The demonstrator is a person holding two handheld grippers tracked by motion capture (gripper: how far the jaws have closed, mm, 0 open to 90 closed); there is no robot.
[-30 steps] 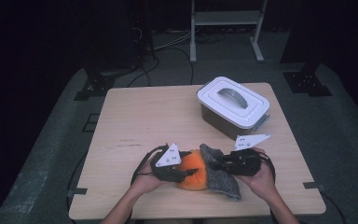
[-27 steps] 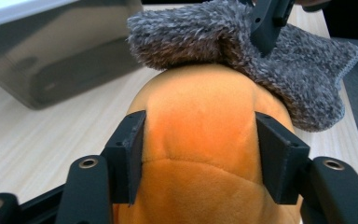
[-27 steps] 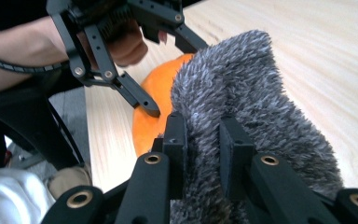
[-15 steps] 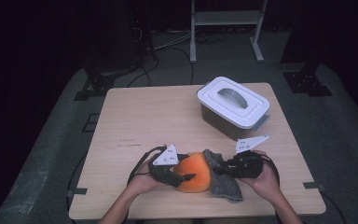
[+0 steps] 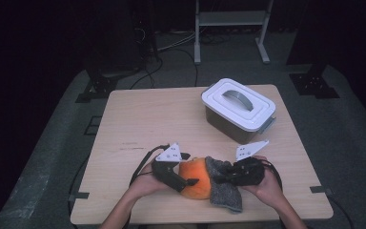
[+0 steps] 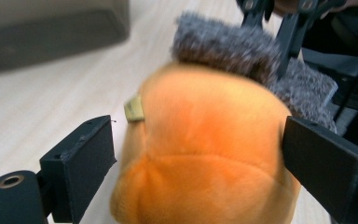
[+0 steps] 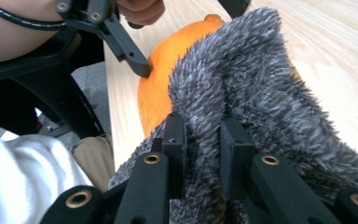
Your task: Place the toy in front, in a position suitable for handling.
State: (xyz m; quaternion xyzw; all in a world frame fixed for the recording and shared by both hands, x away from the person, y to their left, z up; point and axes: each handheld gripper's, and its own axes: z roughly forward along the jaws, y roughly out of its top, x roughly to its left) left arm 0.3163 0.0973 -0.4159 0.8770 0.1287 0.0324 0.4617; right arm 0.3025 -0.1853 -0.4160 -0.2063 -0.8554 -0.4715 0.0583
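Since the earlier frame, left gripper [image 5: 183, 175] has just been opening, jaws wide astride the orange plush [image 6: 205, 154] at the table's [image 5: 138, 119] near edge. Right gripper [image 7: 203, 154] pinches the grey fuzzy cloth [image 7: 256, 107]. Farther back stands a lidded white box [image 5: 238, 107].

In the left gripper view the orange plush [image 6: 205, 154] is blurred and cut off by the bottom edge, and the box [image 6: 51, 32] behind it is out of focus. In the right gripper view the grey fuzzy cloth [image 7: 261, 102] hides most of the plush, and what the small tan tag [image 6: 134, 109] says cannot be told.
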